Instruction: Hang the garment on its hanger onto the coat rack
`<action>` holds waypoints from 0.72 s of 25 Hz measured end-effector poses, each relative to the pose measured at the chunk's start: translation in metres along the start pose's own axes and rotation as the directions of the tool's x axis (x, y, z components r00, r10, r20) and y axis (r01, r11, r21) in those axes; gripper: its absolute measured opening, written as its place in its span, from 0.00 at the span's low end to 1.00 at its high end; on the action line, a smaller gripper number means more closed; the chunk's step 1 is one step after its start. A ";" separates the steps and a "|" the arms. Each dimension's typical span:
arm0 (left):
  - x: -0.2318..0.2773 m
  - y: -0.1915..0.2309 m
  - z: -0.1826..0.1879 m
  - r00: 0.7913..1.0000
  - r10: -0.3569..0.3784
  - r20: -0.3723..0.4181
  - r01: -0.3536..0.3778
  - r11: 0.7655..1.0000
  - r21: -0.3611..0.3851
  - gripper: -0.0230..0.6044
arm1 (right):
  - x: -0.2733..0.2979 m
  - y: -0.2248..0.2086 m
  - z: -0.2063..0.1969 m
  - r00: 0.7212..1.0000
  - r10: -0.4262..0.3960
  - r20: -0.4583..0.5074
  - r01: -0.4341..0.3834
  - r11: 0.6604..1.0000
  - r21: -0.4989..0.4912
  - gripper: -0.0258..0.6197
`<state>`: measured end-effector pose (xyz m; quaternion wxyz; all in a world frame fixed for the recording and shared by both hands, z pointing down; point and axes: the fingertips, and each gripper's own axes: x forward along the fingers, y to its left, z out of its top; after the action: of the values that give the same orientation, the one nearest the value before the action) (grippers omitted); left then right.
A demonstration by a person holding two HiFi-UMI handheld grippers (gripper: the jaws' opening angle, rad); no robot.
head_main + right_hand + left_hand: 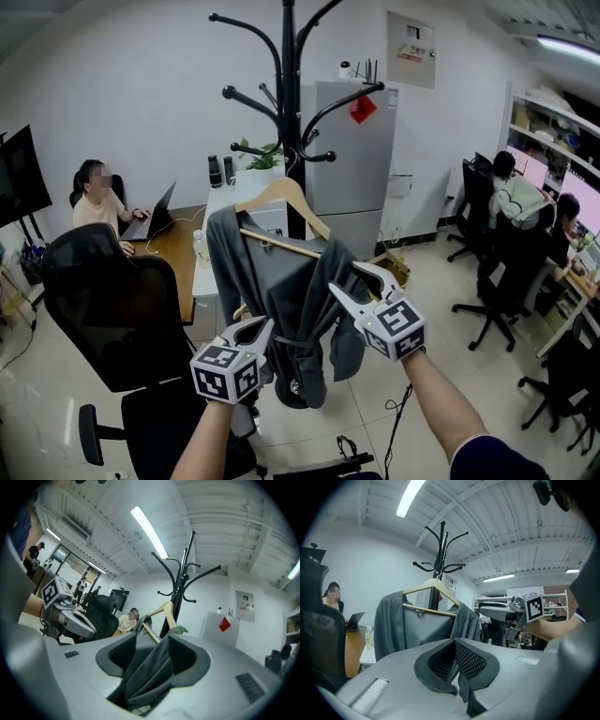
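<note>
A grey garment [281, 291] hangs on a wooden hanger [286, 190], whose hook sits at the pole of the black coat rack [288, 84]. My left gripper [267, 336] is at the garment's lower left edge. In the left gripper view its pads [471, 660] meet, with a sliver of grey cloth [462, 693] pinched between them. My right gripper [343, 277] is at the garment's right side. In the right gripper view its jaws stand apart, and a fold of the garment [150, 672] runs loosely through the gap.
A black office chair [122, 309] stands close at the left. Behind it a person [98, 202] works at a desk with a laptop. A grey cabinet [352, 159] stands behind the rack. More people and chairs [506, 244] fill the right side.
</note>
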<state>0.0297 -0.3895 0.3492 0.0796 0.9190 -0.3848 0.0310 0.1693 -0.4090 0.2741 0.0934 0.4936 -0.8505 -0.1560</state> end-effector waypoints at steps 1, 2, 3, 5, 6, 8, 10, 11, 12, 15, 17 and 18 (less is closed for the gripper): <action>0.001 -0.004 -0.004 1.000 -0.007 -0.003 0.007 1.000 -0.007 0.04 | -0.005 0.009 -0.009 1.000 0.011 -0.006 -0.011 0.999 0.039 0.35; 0.002 -0.007 -0.009 1.000 -0.013 -0.007 0.013 1.000 -0.017 0.04 | -0.010 0.017 -0.019 1.000 0.020 -0.013 -0.019 0.996 0.083 0.35; 0.002 -0.010 -0.014 1.000 -0.018 -0.012 0.018 0.999 -0.027 0.04 | -0.015 0.024 -0.028 0.999 0.026 -0.020 -0.024 0.991 0.129 0.34; 0.004 -0.014 -0.023 0.999 -0.026 -0.022 0.025 0.999 -0.048 0.04 | -0.023 0.036 -0.040 0.999 0.032 -0.024 -0.026 0.979 0.204 0.20; 0.004 -0.015 -0.026 0.999 -0.029 -0.024 0.028 0.998 -0.058 0.04 | -0.027 0.042 -0.044 0.999 0.037 -0.023 -0.031 0.974 0.227 0.09; 0.003 -0.020 -0.029 0.999 -0.036 -0.022 0.034 0.997 -0.072 0.04 | -0.032 0.052 -0.047 0.998 0.062 -0.019 -0.055 0.965 0.256 0.04; 0.003 -0.025 -0.029 0.999 -0.043 -0.014 0.042 0.996 -0.080 0.04 | -0.035 0.058 -0.046 0.997 0.082 -0.008 -0.076 0.956 0.284 0.04; 0.003 -0.027 -0.028 0.999 -0.047 -0.010 0.046 0.996 -0.081 0.04 | -0.036 0.059 -0.044 0.996 0.084 0.000 -0.080 0.952 0.295 0.04; 0.004 -0.030 -0.027 0.999 -0.051 -0.007 0.050 0.995 -0.083 0.04 | -0.036 0.060 -0.042 0.997 0.082 0.006 -0.079 0.949 0.305 0.04; 0.006 -0.035 -0.025 0.998 -0.062 -0.005 0.062 0.995 -0.080 0.04 | -0.038 0.063 -0.038 0.997 0.075 0.022 -0.078 0.944 0.322 0.04; 0.006 -0.037 -0.023 0.998 -0.064 -0.003 0.064 0.995 -0.076 0.04 | -0.039 0.066 -0.034 0.996 0.083 0.033 -0.090 0.939 0.332 0.04; 0.006 -0.037 -0.022 0.998 -0.064 -0.001 0.064 0.995 -0.075 0.04 | -0.040 0.068 -0.033 0.995 0.089 0.040 -0.097 0.936 0.338 0.04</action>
<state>0.0607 -0.3646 0.3670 0.1156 0.9272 -0.3559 0.0155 0.1444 -0.3488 0.3285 0.0040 0.4597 -0.8880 -0.0087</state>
